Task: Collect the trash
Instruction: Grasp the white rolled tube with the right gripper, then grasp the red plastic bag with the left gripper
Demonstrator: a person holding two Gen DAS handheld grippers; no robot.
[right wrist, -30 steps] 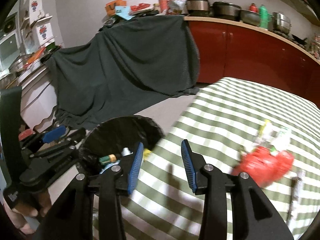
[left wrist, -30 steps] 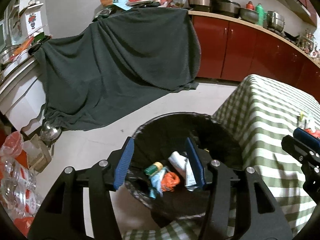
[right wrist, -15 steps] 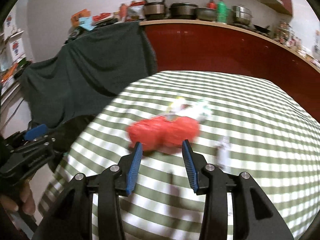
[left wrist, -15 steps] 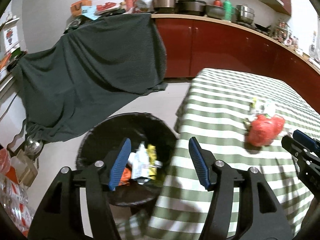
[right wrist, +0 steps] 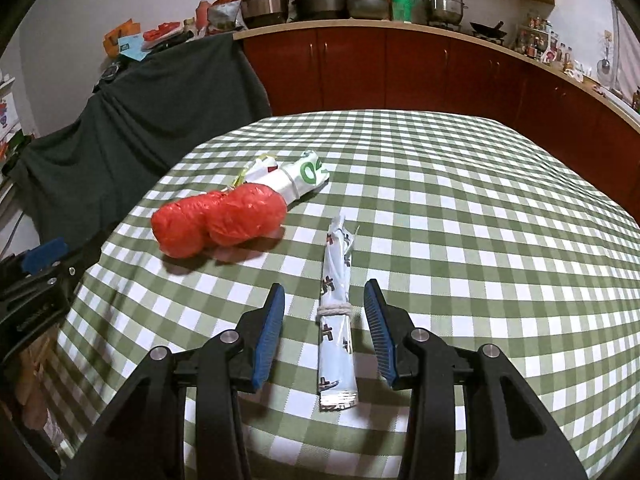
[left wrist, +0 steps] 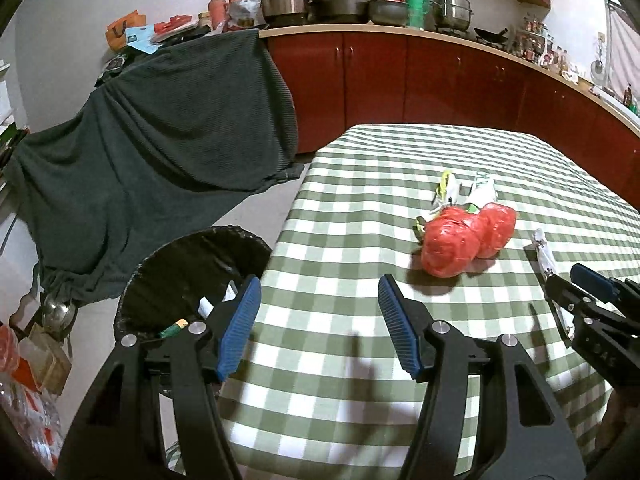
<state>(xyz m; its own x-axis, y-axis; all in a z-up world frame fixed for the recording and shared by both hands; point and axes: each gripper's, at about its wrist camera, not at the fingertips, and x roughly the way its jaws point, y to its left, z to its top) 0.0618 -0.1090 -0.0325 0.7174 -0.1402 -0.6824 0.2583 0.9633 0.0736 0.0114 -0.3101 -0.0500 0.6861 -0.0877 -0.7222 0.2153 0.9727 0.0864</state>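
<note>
A crumpled red plastic bag (left wrist: 464, 240) (right wrist: 220, 224) lies on the green checked tablecloth (left wrist: 360, 208) (right wrist: 460, 200), with white and green wrappers (left wrist: 468, 190) (right wrist: 292, 174) just behind it. A long white rolled packet (right wrist: 336, 320) tied with string lies lengthwise between the open fingers of my right gripper (right wrist: 325, 328), untouched by the pads. My left gripper (left wrist: 318, 320) hangs open and empty over the table's left edge, short of the red bag. A black-lined trash bin (left wrist: 192, 280) with several pieces of trash stands on the floor to the left of the table.
A dark green cloth (left wrist: 160, 152) drapes furniture behind the bin. Red cabinets (left wrist: 420, 76) with pots on the counter run along the back. Bottles and boxes (left wrist: 28, 360) clutter the floor at far left. My right gripper shows at the right edge of the left wrist view.
Both grippers swung from over the bin to the right, above the table. The red bag came into view, and the rolled packet now lies between the right fingers. The left jaws widened slightly.
</note>
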